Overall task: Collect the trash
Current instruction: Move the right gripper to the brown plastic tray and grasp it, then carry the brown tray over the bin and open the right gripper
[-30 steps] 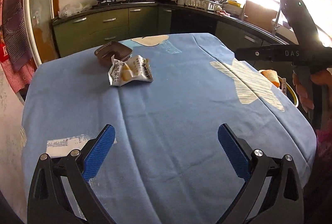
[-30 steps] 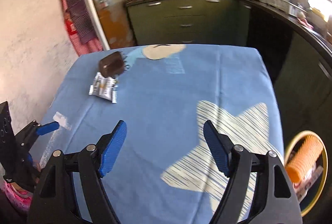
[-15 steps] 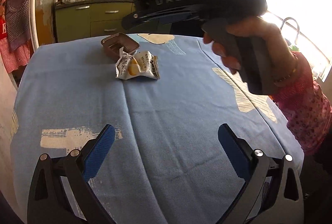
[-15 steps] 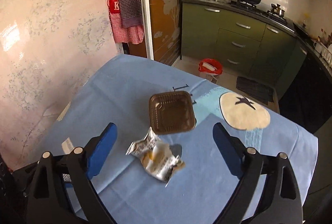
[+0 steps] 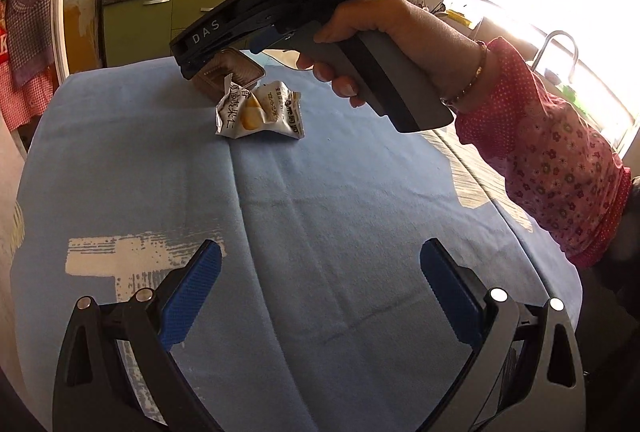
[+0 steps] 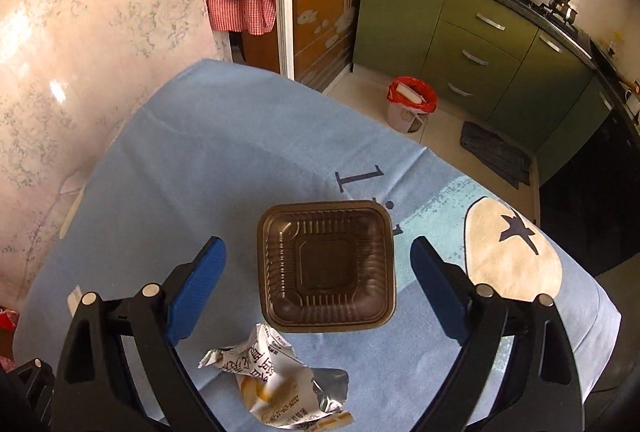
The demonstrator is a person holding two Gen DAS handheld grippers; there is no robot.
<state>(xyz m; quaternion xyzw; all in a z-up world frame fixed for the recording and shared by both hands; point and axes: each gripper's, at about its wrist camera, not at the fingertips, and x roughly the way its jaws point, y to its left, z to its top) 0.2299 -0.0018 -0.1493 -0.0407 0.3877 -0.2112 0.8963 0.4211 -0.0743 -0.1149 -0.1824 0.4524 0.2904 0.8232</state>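
Observation:
A brown square plastic tray lies on the blue tablecloth, between the open jaws of my right gripper, which hangs above it. A crumpled silver snack wrapper lies just in front of the tray; it also shows in the left wrist view. There the right gripper body hovers over the tray, partly hiding it. My left gripper is open and empty, low over the near part of the table.
A small bin with a red liner stands on the floor beyond the table. Green kitchen cabinets run along the far wall. A wall borders the table's left side. The person's arm in a pink sleeve crosses the right.
My right gripper has swung across the table and down over the brown tray, which now sits between its jaws. My left gripper has come a little closer to the wrapper.

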